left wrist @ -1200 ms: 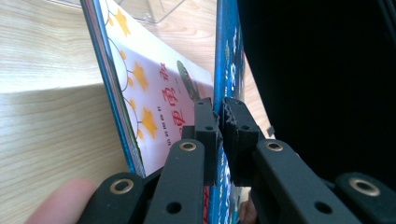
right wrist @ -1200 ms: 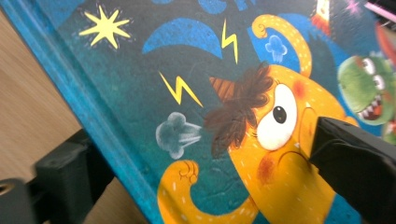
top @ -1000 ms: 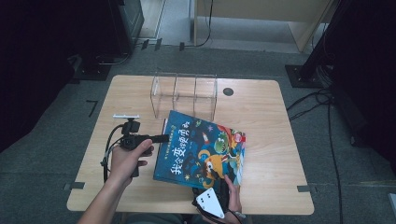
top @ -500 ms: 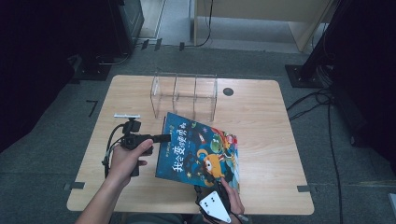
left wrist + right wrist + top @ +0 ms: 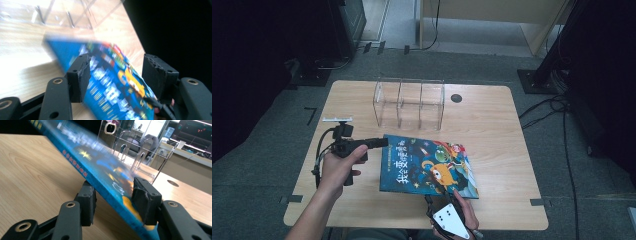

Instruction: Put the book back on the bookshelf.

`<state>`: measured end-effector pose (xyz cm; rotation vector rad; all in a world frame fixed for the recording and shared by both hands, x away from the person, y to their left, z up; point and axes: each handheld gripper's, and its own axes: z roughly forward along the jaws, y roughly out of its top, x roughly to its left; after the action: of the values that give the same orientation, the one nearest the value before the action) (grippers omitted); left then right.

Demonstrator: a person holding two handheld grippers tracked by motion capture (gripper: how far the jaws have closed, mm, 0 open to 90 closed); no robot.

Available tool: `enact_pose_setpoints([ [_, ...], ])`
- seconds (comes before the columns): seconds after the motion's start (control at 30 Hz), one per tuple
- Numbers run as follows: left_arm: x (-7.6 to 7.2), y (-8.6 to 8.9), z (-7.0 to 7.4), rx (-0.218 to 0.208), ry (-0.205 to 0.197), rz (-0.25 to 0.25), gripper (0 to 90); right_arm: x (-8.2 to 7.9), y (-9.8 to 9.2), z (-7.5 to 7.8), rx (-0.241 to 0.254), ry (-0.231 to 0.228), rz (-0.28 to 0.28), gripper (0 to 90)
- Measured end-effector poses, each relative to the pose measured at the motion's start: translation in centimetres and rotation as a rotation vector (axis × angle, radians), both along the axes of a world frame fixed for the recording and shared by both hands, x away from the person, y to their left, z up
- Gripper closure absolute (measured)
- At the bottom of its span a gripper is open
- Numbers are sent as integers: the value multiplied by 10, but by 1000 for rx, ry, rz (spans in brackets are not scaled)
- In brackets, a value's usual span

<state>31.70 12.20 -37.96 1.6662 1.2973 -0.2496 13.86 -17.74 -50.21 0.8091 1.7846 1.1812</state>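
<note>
Our right gripper's (image 5: 113, 203) fingers, closing, pinch the blue illustrated picture book (image 5: 428, 164) at its near edge. Our left gripper's (image 5: 117, 75) fingers have opened, releasing it above the wooden counter (image 5: 492, 130).

High view overhead — gripper views close, sharing the book (image 5: 428, 167).

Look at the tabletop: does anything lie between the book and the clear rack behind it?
Nothing visible does. Bare table separates the book from the clear rack; the right hand-held gripper grips the book's near edge.
</note>
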Motion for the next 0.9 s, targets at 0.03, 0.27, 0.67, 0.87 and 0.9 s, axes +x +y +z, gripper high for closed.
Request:
enact_pose_setpoints([
  [0.03,0,2,-1,15,1,1,368,0,2,-2,-11,1,-1,543],
  [0.27,0,11,-19,39,47,13,330,1,-1,2,50,0,-16,545],
  [0.67,15,-4,-42,5,199,-16,382,1,-4,4,68,4,-14,544],
  [0.87,20,-12,-50,-20,253,-33,401,1,-5,5,77,5,-11,544],
  [0.9,21,-13,-51,-25,261,-36,410,1,-5,5,78,6,-12,544],
])
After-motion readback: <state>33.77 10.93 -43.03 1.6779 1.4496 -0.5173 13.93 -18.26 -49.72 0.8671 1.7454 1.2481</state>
